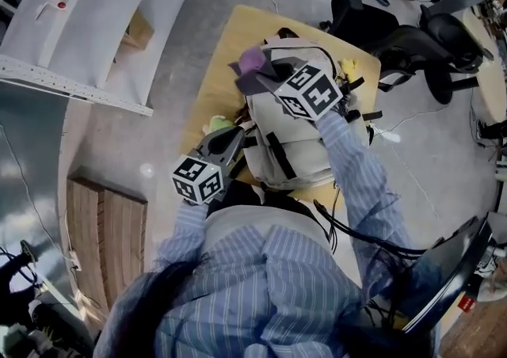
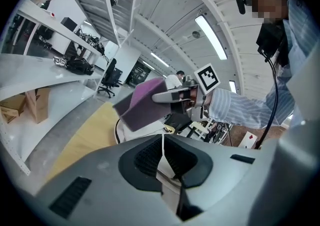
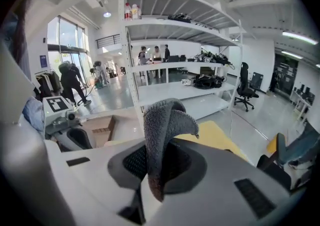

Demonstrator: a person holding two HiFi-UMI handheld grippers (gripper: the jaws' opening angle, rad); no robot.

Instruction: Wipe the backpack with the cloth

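One pale backpack [image 1: 289,139] lies on the yellow bench [image 1: 212,87], its long axis pointing away from the person. One purple cloth [image 1: 252,59], clamped in the right gripper [image 1: 255,73] jaws, is at its far end. The left gripper [image 1: 236,140] jaws pinch its near-left edge.

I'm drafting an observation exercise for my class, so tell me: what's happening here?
A person works over a pale backpack lying on a yellow table, with a gripper in each hand. The right gripper is shut on a purple-grey cloth, held at the backpack's far end. The left gripper is at the backpack's near left side. Its jaws are together on what looks like a thin pale fold of the backpack, apparently to steady it.
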